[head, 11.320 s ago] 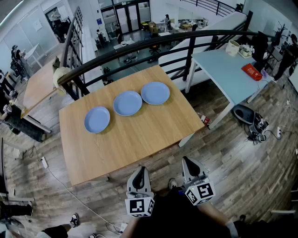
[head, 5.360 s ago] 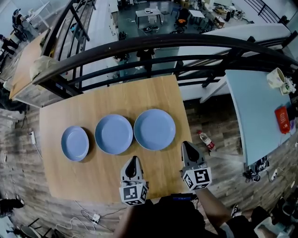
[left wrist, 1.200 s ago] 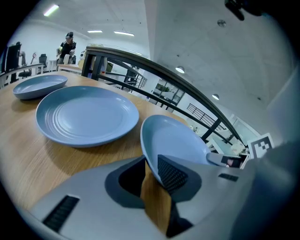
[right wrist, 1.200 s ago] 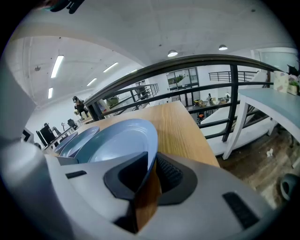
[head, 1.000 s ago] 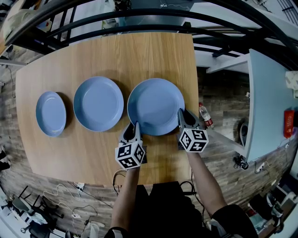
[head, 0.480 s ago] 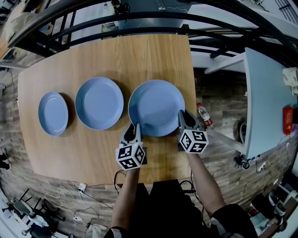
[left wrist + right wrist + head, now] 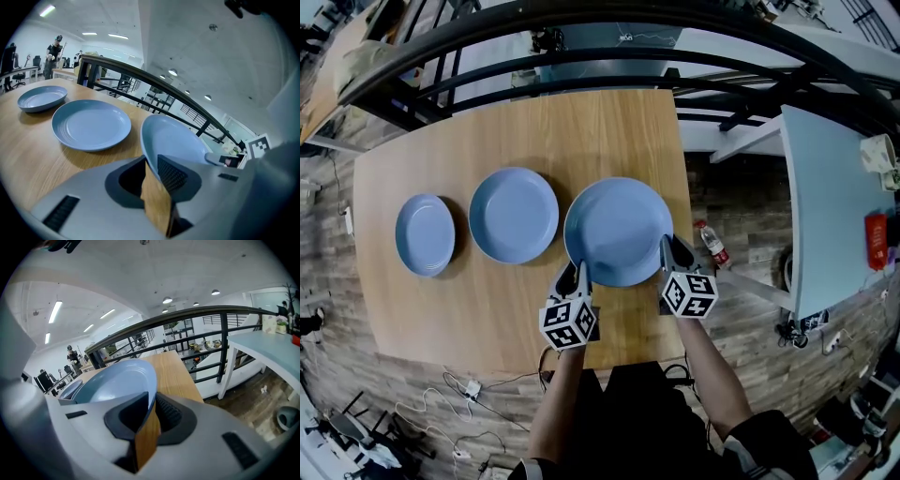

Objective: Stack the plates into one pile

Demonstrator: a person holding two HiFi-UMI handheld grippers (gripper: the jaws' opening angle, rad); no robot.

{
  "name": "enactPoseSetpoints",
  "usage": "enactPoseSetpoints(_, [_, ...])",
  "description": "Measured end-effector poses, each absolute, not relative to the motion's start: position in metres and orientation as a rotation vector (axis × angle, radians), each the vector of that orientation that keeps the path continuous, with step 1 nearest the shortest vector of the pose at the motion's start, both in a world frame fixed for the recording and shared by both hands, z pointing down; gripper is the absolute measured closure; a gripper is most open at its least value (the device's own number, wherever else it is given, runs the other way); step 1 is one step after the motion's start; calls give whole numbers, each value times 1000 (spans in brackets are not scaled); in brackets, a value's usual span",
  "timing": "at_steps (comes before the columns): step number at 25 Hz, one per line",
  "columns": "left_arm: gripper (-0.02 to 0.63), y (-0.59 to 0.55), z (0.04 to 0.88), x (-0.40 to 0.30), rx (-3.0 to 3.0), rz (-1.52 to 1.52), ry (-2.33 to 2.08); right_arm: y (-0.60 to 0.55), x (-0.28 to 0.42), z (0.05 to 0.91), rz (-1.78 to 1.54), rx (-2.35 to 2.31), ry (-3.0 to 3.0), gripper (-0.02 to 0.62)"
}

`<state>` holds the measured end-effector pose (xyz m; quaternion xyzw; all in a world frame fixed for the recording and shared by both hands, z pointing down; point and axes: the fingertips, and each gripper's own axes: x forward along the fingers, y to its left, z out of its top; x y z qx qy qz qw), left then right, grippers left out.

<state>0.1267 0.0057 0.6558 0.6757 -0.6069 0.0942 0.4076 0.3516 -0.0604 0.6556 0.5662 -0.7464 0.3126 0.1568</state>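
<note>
Three blue plates are in a row on the wooden table (image 7: 581, 131). The small plate (image 7: 425, 234) lies at the left and the medium plate (image 7: 514, 215) in the middle. The large plate (image 7: 619, 232) at the right is held by its near rim, raised a little and tilted. My left gripper (image 7: 578, 272) is shut on its near-left rim and my right gripper (image 7: 675, 248) on its near-right rim. In the left gripper view the rim of the large plate (image 7: 173, 140) runs between the jaws of the left gripper (image 7: 151, 166), with the medium plate (image 7: 91, 124) and small plate (image 7: 42, 97) beyond. In the right gripper view the right gripper (image 7: 152, 411) pinches the large plate (image 7: 117, 383).
A black railing (image 7: 581, 37) runs along the table's far side. The table's right edge drops to the floor, where a bottle (image 7: 711, 246) lies. A pale blue table (image 7: 834, 187) stands further right. Cables lie on the floor near the table's front-left corner.
Both grippers have risen a little with the large plate, whose near rim has come up off the table. The other two plates have not moved.
</note>
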Motion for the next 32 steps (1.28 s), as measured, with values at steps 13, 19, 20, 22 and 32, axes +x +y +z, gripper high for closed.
enactPoseSetpoints(13, [514,34,613,113,1727,197,-1522,-28,340,615,893,1663,-2138,532])
enactPoseSetpoints(19, [514,45,598,100,1734,183,-1513,-18,327,597,883,1668,-2146,533])
enactPoseSetpoints(20, [514,47,595,97,1733,179,-1514,-16,324,595,881,1664,-2150,532])
enactPoseSetpoints(22, [515,50,589,91,1733,172,-1520,-12,318,591,881,1659,-2153,532])
enactPoseSetpoints(32, [517,64,569,49,1739,135,-1531,1,276,568,869,1666,-2181,532])
